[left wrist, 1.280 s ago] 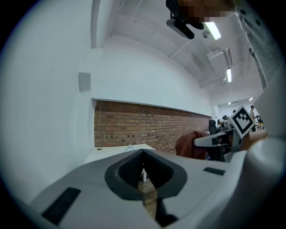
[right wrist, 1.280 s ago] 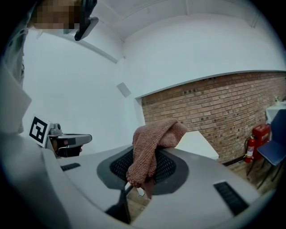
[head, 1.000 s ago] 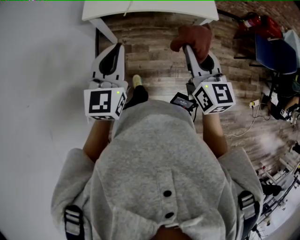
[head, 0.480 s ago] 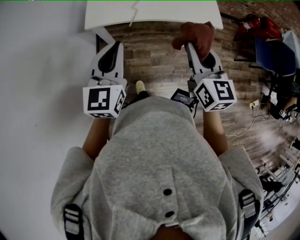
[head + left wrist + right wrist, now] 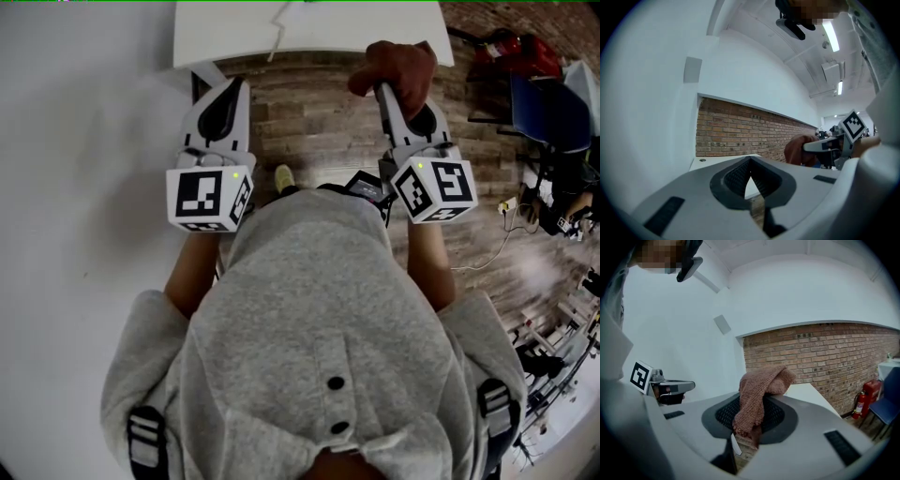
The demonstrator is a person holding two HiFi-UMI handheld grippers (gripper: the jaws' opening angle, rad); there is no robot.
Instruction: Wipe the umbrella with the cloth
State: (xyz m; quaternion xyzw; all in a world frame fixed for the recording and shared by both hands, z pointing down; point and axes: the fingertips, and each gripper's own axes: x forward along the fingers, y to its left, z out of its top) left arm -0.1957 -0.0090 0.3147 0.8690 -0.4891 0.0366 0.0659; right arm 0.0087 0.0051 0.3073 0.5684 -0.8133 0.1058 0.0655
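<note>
My right gripper (image 5: 385,90) is shut on a brown knitted cloth (image 5: 398,64), which bunches over its tip. In the right gripper view the cloth (image 5: 759,389) hangs folded between the closed jaws of that gripper (image 5: 751,414). My left gripper (image 5: 229,88) is shut with nothing in it; its pads meet in the left gripper view (image 5: 750,165). Both are held level above the wooden floor, short of a white table (image 5: 309,28) ahead. A thin pale cord (image 5: 279,15) lies on the table's near edge. No umbrella shows in any view.
A white wall (image 5: 84,141) runs close on the left, with a brick wall (image 5: 825,357) behind the table. A red fire extinguisher (image 5: 511,45) and a blue chair (image 5: 555,105) stand at the right, with cables (image 5: 506,211) and clutter on the floor there.
Both grippers have moved forward together toward the white table, whose near edge now shows more fully at the top of the head view. The cloth stays clamped in the right gripper.
</note>
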